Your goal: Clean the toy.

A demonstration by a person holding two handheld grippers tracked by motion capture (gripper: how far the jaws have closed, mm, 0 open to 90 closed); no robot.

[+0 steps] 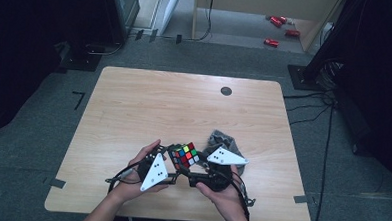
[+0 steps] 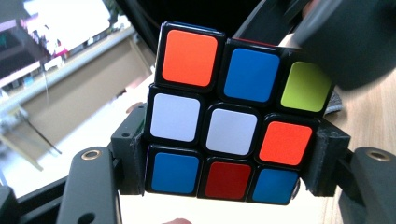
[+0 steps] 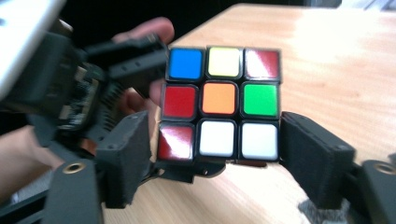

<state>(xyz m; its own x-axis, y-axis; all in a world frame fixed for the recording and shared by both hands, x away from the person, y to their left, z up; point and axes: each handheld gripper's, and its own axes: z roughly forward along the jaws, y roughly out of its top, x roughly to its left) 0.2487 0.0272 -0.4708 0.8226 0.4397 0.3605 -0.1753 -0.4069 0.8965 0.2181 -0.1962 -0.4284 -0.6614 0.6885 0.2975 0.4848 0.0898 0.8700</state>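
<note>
Wooden table (image 1: 134,103) bears both hands at its near edge, a Rubik's cube (image 1: 184,154) held between them. Left gripper (image 2: 224,172) clamps its bottom layer; right gripper (image 3: 217,156) seems loosely closed around another layer.

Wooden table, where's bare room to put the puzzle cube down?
The light wooden table is bare across its far half, up to the small dark round cap, and along its left side. The near middle is crowded: both tools, the multicoloured puzzle cube and the crumpled grey cloth.
</note>
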